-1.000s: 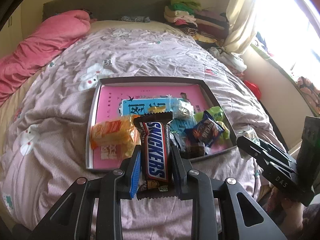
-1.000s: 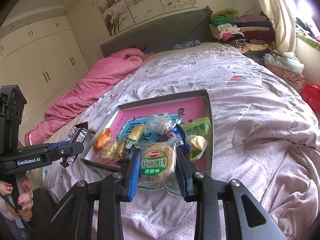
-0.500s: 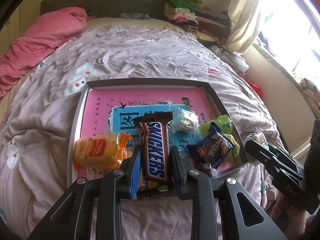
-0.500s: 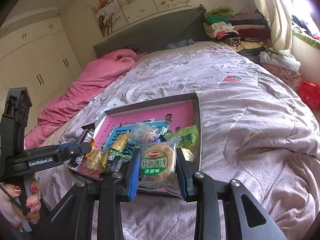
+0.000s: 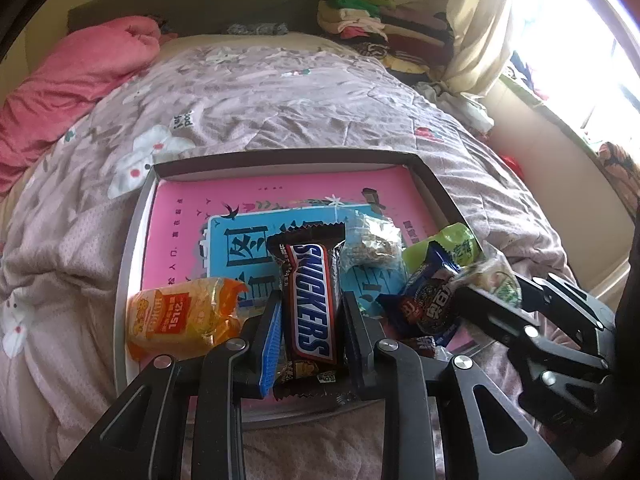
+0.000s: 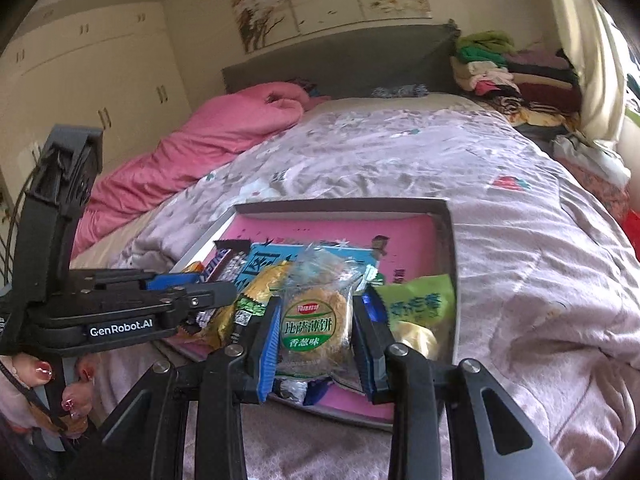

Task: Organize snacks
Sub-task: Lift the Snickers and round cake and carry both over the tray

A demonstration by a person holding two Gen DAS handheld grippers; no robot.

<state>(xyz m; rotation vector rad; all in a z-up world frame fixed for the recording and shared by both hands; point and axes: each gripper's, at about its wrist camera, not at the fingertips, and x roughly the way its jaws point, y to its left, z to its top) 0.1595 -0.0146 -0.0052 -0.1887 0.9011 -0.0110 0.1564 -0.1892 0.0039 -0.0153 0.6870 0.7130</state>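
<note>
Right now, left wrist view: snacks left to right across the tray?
Orange snack pack → Snickers bar held in the left gripper → blue candy wrapper → green packet.

Daylight streaming through window (image 5: 576,60) past cream curtain (image 5: 476,28); pink duvet (image 6: 208,148) lying bunched beside grey headboard (image 6: 340,60); white wardrobe (image 6: 92,80) standing left.

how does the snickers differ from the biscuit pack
The snickers is a long, narrow bar in an opaque dark brown wrapper; the biscuit pack is round and in clear plastic with a green label. The left tool holds the snickers, the right tool the biscuit pack. Both are gripped over the tray.
</note>
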